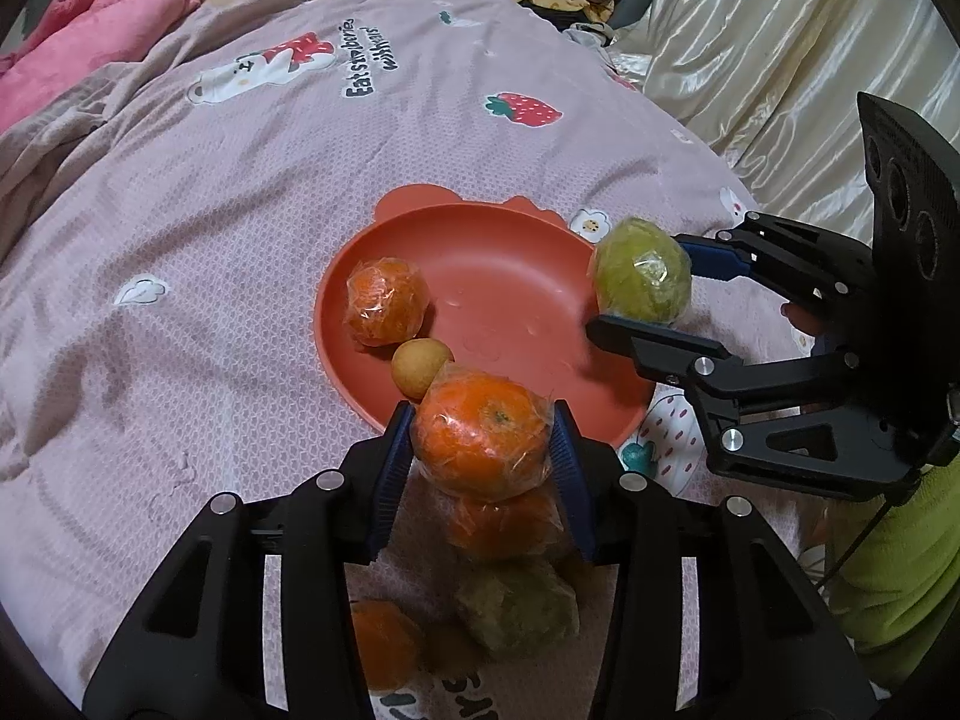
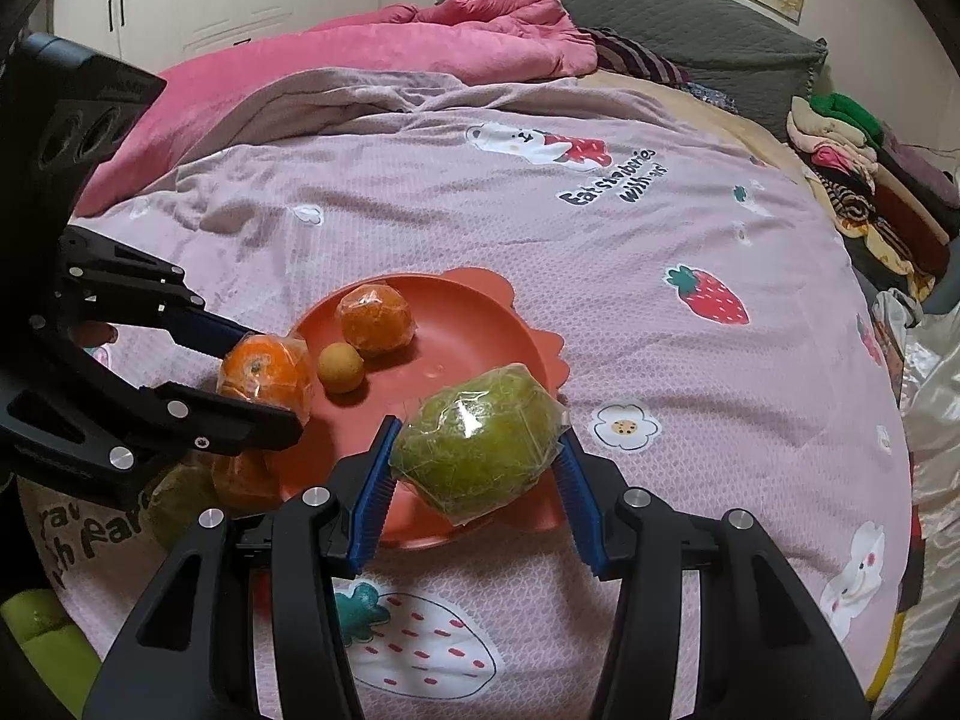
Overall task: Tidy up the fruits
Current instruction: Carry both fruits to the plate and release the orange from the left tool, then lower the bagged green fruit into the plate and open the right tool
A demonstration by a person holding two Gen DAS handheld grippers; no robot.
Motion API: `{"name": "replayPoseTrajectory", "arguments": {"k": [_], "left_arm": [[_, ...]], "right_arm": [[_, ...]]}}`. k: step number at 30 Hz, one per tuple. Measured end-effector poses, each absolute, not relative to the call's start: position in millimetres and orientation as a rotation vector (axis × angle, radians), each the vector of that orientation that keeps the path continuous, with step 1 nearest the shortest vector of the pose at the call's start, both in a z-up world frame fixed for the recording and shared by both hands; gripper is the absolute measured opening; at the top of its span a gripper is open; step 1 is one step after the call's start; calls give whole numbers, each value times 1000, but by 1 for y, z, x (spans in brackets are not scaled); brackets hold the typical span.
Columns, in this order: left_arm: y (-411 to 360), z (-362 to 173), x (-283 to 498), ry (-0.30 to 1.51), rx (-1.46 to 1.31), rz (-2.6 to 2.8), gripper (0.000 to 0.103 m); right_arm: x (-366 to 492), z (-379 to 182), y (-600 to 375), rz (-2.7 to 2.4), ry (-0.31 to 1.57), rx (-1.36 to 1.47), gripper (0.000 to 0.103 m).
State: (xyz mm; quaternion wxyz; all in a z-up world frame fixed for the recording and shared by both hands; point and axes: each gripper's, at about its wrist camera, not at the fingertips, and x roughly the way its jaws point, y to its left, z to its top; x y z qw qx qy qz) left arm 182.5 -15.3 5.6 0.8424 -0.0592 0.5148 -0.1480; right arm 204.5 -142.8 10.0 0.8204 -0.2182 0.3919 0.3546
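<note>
My left gripper (image 1: 483,420) is shut on a plastic-wrapped orange (image 1: 483,450), held over the near rim of a red plate (image 1: 510,258). On the plate lie another wrapped orange (image 1: 387,300) and a small tan round fruit (image 1: 420,367). My right gripper (image 2: 477,438) is shut on a wrapped green fruit (image 2: 480,450), above the plate's right rim (image 2: 468,330). In the right wrist view the left gripper (image 2: 258,378) comes in from the left with its orange (image 2: 264,375). Under the left gripper a wrapped orange (image 1: 504,525), a green fruit (image 1: 516,606) and one more orange (image 1: 384,642) rest on the bedspread.
All of this sits on a bed with a pink strawberry-print cover (image 1: 240,240). A pink blanket (image 2: 372,42) is bunched at the far side, with a stack of folded clothes (image 2: 852,180) on the right. A cream satin curtain (image 1: 780,60) hangs beside the bed. A green sleeve (image 1: 888,570) shows near the right gripper.
</note>
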Motion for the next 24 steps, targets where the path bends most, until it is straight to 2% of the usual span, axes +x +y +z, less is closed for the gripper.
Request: {"name": "replayPoseTrajectory", "arguments": {"k": [3, 24], "left_arm": [[-14, 6, 183, 1088, -128, -309, 40], [-3, 11, 180, 1071, -160, -296, 40]], "right_arm": [[205, 10, -141, 756, 836, -475, 49], [200, -4, -122, 800, 876, -547, 49]]}}
